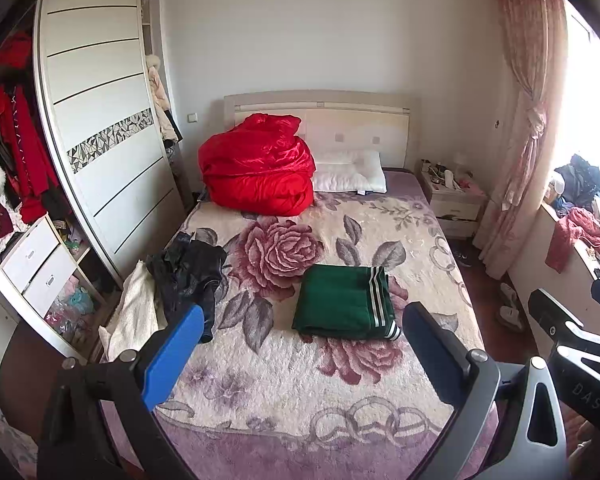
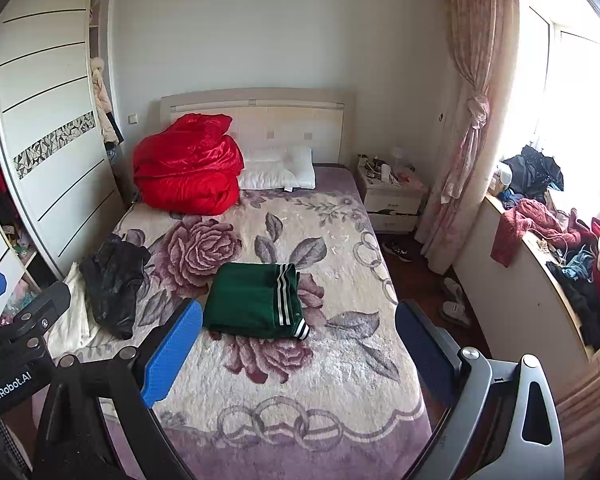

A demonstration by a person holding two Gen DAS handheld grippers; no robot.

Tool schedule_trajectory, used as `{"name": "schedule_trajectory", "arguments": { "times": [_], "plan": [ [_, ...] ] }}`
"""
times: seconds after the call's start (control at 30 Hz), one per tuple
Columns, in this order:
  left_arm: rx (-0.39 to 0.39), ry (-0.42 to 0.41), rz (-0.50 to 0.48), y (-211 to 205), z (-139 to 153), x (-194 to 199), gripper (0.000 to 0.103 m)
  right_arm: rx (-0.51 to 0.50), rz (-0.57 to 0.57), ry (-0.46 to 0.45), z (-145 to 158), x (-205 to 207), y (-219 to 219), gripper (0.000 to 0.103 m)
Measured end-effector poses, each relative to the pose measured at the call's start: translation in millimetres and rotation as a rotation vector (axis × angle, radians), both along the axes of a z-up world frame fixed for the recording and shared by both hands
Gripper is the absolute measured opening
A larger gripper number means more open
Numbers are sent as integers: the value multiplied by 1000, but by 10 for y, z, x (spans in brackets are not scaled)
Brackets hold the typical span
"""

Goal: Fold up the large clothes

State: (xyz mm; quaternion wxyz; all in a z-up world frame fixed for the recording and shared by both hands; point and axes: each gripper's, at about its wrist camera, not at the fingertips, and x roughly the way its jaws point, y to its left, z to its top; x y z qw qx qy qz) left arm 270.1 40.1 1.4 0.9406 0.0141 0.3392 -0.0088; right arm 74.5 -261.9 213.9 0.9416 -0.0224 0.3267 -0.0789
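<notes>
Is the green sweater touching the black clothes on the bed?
No, the folded green sweater lies apart from the black clothes, with bare flowered blanket between them.

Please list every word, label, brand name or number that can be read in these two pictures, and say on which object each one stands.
"DAS": on the grey metal body of the right gripper, seen at the edge of the left wrist view.
"enRobot.AI": on the black body of the left gripper, seen in the right wrist view; its beginning is cut off.
Items on the white bedside table: too small to read.
</notes>
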Motion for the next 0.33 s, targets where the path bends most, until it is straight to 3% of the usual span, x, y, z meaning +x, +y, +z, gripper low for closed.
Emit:
{"name": "schedule_trajectory", "arguments": {
  "times": [0.33],
  "plan": [
    [6,-3,-9,-41,19,-46,102,2,-4,-1,-8,-31,1,99]
  ]
}}
